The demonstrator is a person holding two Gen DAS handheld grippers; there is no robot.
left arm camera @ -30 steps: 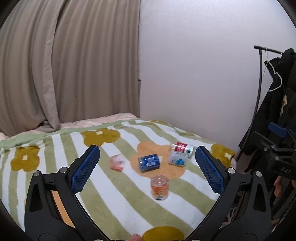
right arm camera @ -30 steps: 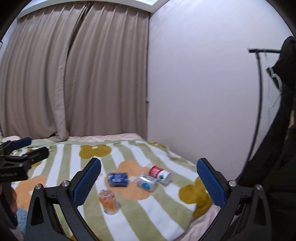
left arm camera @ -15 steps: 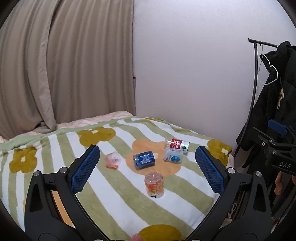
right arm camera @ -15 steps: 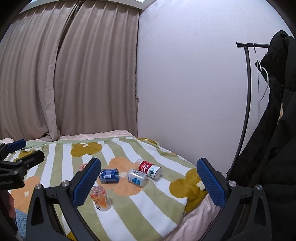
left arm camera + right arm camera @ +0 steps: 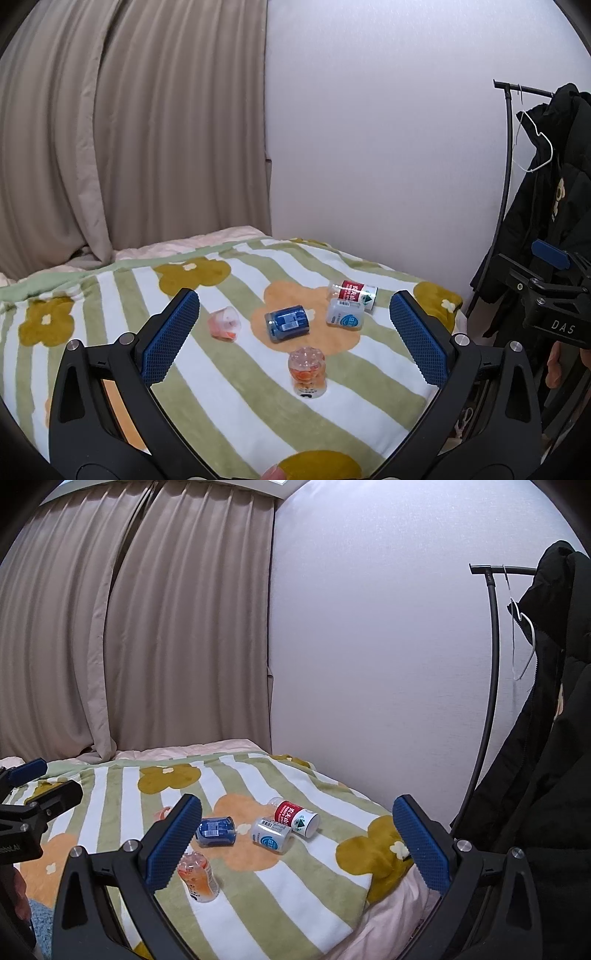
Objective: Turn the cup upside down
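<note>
Left tool (image 5: 291, 339): blue pads spread wide apart, nothing between them, held above the bed; its lower body runs off the bottom of the frame.
Right tool (image 5: 297, 834): pads likewise wide apart and empty; in the left wrist view only its side shows at the right edge (image 5: 546, 295), partly cut off.
Cup (image 5: 306, 373): clear with orange inside, standing on a white stripe of the blanket, lower centre of the left view; whether its open end faces up is hard to make out. In the right view (image 5: 197, 878) it sits lower left, its left side hidden behind the tool's left pad.
Pink cup (image 5: 224, 323): lying tipped, centre left; in the right view only a sliver peeks out by the left pad.
Blue can (image 5: 287, 322): on its side on the orange flower, mid-frame.
White bottle (image 5: 344, 314): on its side, just right of the blue can, touching the red bottle as far as can be seen.
Red bottle (image 5: 354, 291): on its side behind the white one; label text too small to read.
Blanket (image 5: 229, 391): green and white stripes with flowers; its near edge is hidden by the tool.
Curtain (image 5: 129, 129): fills the upper left.
Coat (image 5: 554, 206): black, on a rack at the right edge, partly out of frame.
Fingertip (image 5: 273, 472): a small part at the bottom edge, the rest cut off.
</note>
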